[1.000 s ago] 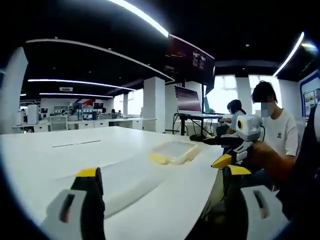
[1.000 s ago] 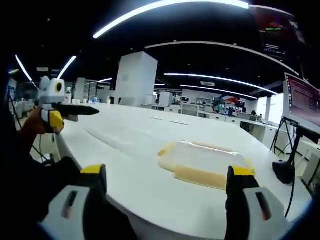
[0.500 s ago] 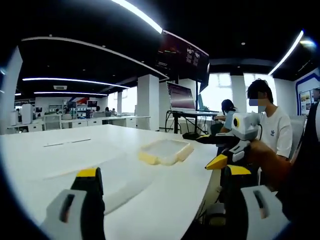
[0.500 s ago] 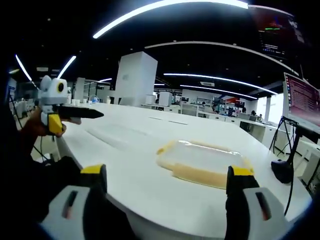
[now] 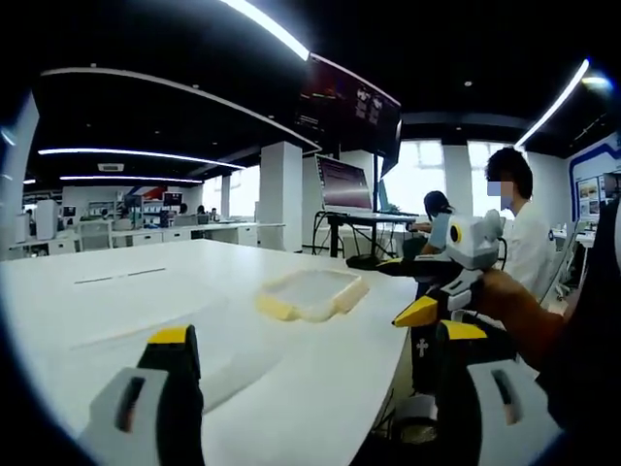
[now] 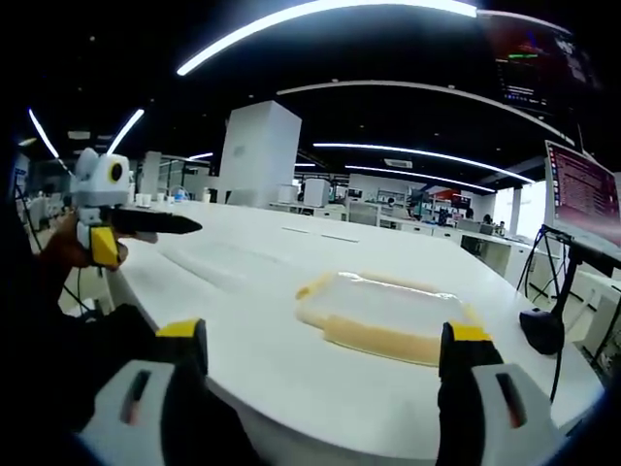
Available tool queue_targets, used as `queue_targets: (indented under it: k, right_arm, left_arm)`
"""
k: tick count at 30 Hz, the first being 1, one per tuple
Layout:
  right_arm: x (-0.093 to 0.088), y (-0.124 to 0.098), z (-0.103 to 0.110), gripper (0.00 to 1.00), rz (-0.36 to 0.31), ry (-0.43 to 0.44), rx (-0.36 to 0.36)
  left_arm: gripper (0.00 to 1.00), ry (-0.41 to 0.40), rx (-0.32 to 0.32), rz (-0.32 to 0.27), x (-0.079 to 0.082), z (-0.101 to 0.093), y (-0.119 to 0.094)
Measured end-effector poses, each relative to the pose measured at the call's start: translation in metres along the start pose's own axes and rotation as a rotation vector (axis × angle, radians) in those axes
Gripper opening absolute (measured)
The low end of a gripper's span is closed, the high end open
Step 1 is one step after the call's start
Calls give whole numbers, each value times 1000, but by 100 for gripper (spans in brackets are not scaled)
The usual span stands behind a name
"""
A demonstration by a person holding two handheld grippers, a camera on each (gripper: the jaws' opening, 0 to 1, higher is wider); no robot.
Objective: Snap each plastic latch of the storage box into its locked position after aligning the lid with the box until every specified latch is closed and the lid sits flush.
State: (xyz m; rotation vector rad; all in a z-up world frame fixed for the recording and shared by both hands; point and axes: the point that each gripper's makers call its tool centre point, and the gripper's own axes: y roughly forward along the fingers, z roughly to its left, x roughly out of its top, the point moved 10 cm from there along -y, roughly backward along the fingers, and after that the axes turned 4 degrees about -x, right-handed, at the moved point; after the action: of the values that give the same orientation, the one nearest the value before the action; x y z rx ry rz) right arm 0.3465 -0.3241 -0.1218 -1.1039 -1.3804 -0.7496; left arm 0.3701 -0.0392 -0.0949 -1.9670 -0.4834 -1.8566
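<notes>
Presently, item one: my right gripper (image 6: 325,364), jaws spread wide, nothing held, hovering at the near edge of the white table (image 6: 223,291). Item two: my left gripper (image 5: 315,369), jaws likewise wide and empty, off to the left of the first.

Item three: one storage box (image 6: 383,316), clear with yellow latches, lid on, lying flat on the table. It sits straight ahead of the right gripper, long axis running across that view; from the left gripper it lies ahead and to the right, further off. The right is the nearer (my judgement).

Counted: two grippers, one box; latches too blurred to count.
</notes>
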Motion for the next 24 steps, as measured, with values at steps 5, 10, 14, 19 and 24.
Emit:
queue_targets:
  k: [5, 10, 14, 19, 24]
  right_arm:
    - [0, -1, -1, 100, 0, -3, -5]
    - [-1, -3, -4, 100, 0, 2, -14]
    - [-1, -4, -6, 100, -2, 4, -21]
    - [-1, -5, -8, 100, -3, 5, -26]
    - [-1, -5, -9, 100, 0, 5, -29]
  left_arm:
    - [100, 2, -1, -1, 1, 0, 2]
    - [100, 5, -9, 9, 0, -1, 5]
    - [100, 6, -12, 16, -1, -1, 8]
    - [100, -5, -4, 10, 2, 0, 11]
    - [100, -10, -6, 17, 0, 1, 15]
